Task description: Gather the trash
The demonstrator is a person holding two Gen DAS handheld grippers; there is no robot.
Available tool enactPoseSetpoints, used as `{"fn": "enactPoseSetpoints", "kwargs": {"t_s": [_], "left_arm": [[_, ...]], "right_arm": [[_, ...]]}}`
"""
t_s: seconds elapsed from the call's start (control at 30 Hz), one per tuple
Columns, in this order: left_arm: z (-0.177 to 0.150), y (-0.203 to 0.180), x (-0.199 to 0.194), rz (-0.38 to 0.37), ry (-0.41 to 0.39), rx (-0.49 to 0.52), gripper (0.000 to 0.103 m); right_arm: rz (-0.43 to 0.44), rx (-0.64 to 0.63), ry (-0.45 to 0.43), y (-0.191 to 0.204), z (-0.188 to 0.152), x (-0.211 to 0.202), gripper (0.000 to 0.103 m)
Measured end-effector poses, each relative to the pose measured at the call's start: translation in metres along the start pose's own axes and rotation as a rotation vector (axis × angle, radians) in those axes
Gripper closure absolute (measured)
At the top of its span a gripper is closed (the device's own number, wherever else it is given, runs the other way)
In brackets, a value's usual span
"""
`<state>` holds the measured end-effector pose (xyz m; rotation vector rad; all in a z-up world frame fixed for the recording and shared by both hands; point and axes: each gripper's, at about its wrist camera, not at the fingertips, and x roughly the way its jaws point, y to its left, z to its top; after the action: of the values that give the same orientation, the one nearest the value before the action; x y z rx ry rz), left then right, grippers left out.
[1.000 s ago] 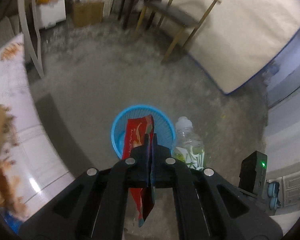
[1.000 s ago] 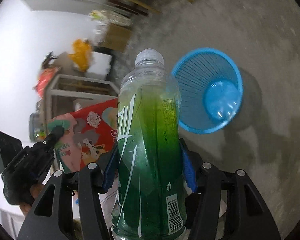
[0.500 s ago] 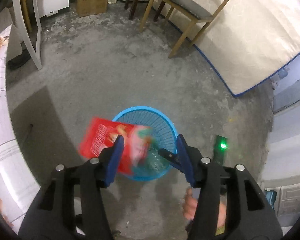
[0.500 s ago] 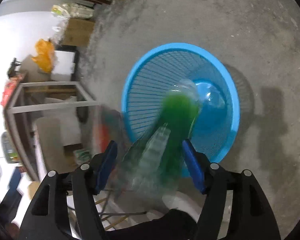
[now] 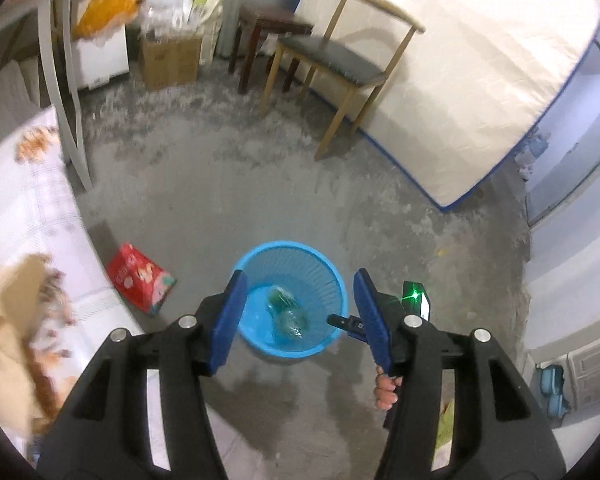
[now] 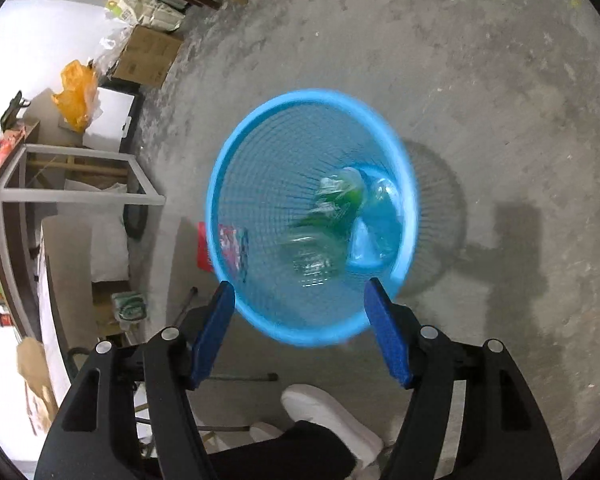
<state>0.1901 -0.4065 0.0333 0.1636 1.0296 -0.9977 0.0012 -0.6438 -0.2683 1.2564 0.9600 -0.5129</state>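
We held the left tool (image 5: 298, 316) and right tool (image 6: 300, 334) spread wide, empty. The bottle (image 6: 332, 216) lay inside the blue basket (image 6: 228, 168). Only the left view showed the red packet (image 5: 140, 278) plainly, on the floor (image 5: 204, 208) beside the basket.

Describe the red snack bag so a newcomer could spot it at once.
Start at the blue mesh basket standing on the bare concrete floor. Beside it, outside the rim and near the edge of the white patterned cloth, the red snack bag lies flat. Unlike the green bottle, which is inside the basket, it missed.
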Motion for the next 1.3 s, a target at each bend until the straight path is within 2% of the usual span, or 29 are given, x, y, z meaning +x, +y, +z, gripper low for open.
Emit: {"fn": "enactPoseSetpoints", "kwargs": {"t_s": [0.17, 0.33, 0.4, 0.47, 0.57, 0.63, 0.7, 0.77, 0.87, 0.93, 1.07, 1.17, 1.3], "left_arm": [[-0.013, 0.033, -0.064, 0.019, -0.053, 0.022, 0.042], [-0.041, 0.076, -0.11, 0.114, -0.071, 0.024, 0.038], [-0.052, 0.097, -0.129, 0.138, -0.086, -0.011, 0.038], [-0.059, 0.113, -0.143, 0.156, -0.111, -0.047, 0.038], [-0.07, 0.139, -0.173, 0.19, -0.175, -0.106, 0.038], [-0.077, 0.153, -0.193, 0.214, -0.222, -0.139, 0.038], [-0.083, 0.168, -0.214, 0.245, -0.27, -0.171, 0.036], [-0.085, 0.181, -0.23, 0.276, -0.302, -0.195, 0.036], [-0.088, 0.195, -0.247, 0.299, -0.341, -0.226, 0.036], [-0.092, 0.205, -0.254, 0.3, -0.362, -0.25, 0.036], [-0.098, 0.22, -0.251, 0.3, -0.367, -0.269, 0.036], [-0.098, 0.233, -0.242, 0.309, -0.354, -0.276, 0.036], [-0.098, 0.249, -0.237, 0.305, -0.344, -0.31, 0.036]], "right_arm": [[0.066, -0.075, -0.034, 0.012, -0.018, -0.026, 0.037], [0.173, -0.165, 0.006, 0.043, -0.042, -0.028, 0.037], [0.206, -0.249, 0.03, 0.072, -0.044, -0.023, 0.035], [0.222, -0.331, 0.04, 0.101, -0.04, -0.016, 0.029], [0.224, -0.44, 0.075, 0.153, -0.027, 0.01, 0.023], [0.23, -0.49, 0.132, 0.191, -0.017, 0.042, 0.022], [0.199, -0.543, 0.21, 0.227, -0.006, 0.088, 0.02], [0.147, -0.577, 0.308, 0.257, 0.003, 0.147, 0.021], [0.025, -0.522, 0.395, 0.268, 0.015, 0.225, 0.021], [-0.034, -0.469, 0.425, 0.264, 0.02, 0.269, 0.021], [-0.138, -0.384, 0.487, 0.242, 0.02, 0.34, 0.031], [-0.173, -0.32, 0.514, 0.221, 0.025, 0.376, 0.036], [-0.171, -0.192, 0.524, 0.192, 0.035, 0.404, 0.044]]}}
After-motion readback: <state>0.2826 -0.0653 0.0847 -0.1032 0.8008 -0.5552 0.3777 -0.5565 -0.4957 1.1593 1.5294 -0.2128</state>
